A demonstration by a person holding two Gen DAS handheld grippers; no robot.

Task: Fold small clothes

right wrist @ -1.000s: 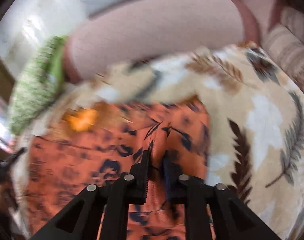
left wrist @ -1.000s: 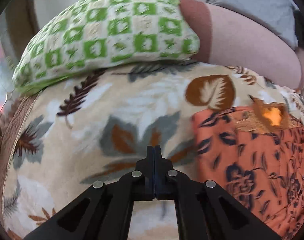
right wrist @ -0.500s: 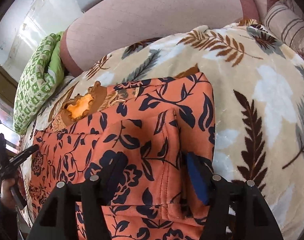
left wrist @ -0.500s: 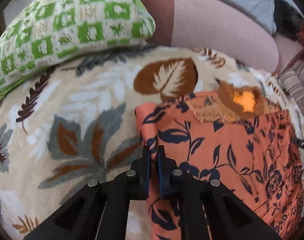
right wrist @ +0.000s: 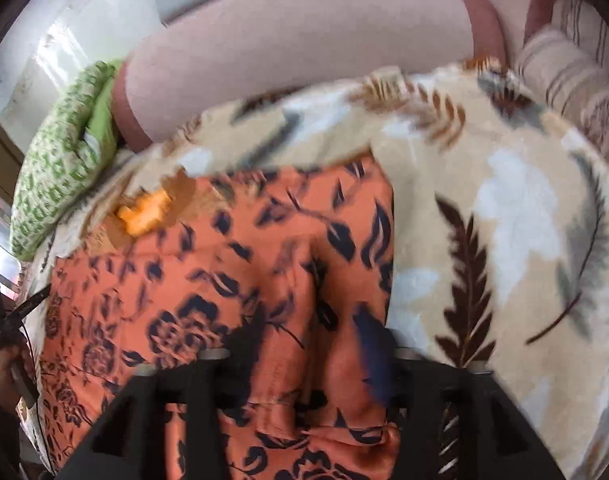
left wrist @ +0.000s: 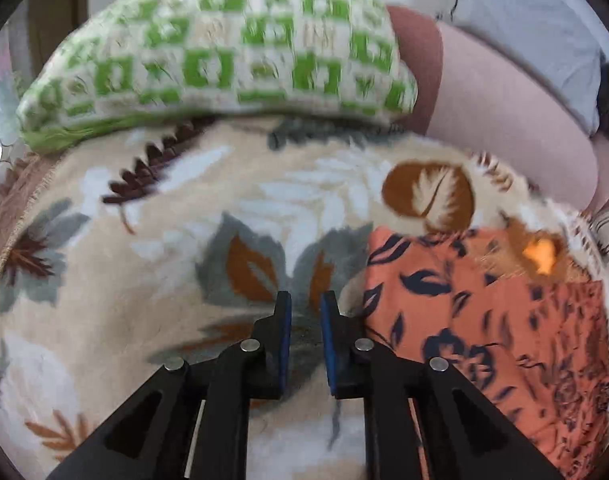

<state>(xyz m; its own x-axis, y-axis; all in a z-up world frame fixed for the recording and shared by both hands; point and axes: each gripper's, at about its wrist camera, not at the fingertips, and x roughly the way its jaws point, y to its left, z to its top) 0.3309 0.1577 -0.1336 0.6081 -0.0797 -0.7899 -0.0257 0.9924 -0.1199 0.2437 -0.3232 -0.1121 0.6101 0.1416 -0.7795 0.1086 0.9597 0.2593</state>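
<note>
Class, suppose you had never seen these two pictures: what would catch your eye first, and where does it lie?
The orange floral garment spread flat on the leaf-print blanket, with the right gripper open above it. Next, the green checked pillow at the blanket's far edge, beyond the left gripper.

- A cream blanket (left wrist: 152, 312) printed with brown and grey leaves covers the whole surface.
- A green-and-white checked pillow (left wrist: 224, 64) lies at its far edge.
- Behind runs a pink padded headboard or sofa back (right wrist: 304, 64); blur leaves it unclear which.
- A striped cushion (right wrist: 572, 72) sits at the right.
- Bright light falls on the white wall (right wrist: 64, 48).
</note>
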